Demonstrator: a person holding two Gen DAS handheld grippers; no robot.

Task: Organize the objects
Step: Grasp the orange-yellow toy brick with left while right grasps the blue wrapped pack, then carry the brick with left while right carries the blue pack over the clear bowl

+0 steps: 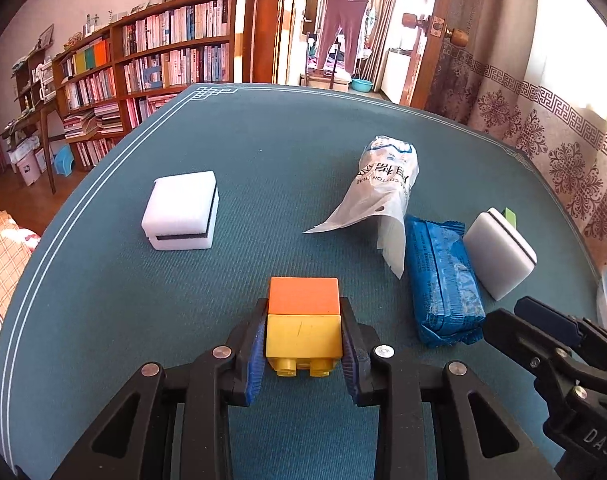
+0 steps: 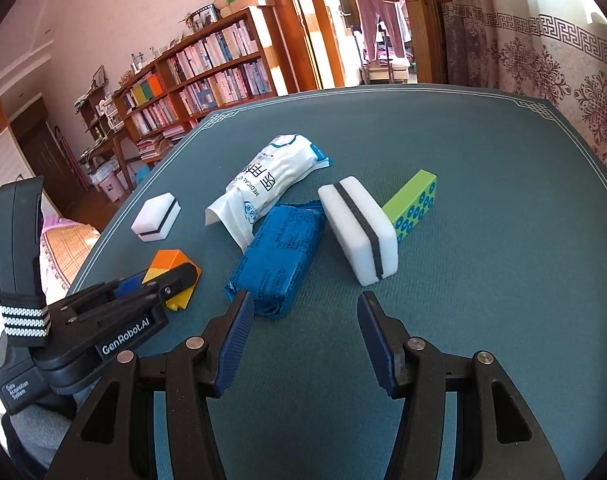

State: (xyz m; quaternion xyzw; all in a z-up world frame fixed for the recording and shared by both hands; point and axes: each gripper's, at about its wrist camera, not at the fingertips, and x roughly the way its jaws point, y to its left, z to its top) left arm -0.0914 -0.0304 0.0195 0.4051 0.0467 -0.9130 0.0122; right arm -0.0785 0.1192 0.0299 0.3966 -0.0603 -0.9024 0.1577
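left tool (image 1: 303, 344): clamped shut, angled down | right tool (image 2: 299, 344): jaws apart, empty, angled down

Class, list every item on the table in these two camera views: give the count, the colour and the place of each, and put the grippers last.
Table: 1, teal cloth, beneath everything.
Toy brick: 1, orange and yellow, near left side, between the left pads.
Sponges: 2, white with a dark stripe; one far left, one right of centre.
Cotton swab bag: 1, white, centre back.
Blue packet: 1, centre.
Green brick: 1, lime with blue rings, behind the right sponge.
Left gripper: 1, black, shut on the brick.
Right gripper: 1, black, open, empty.
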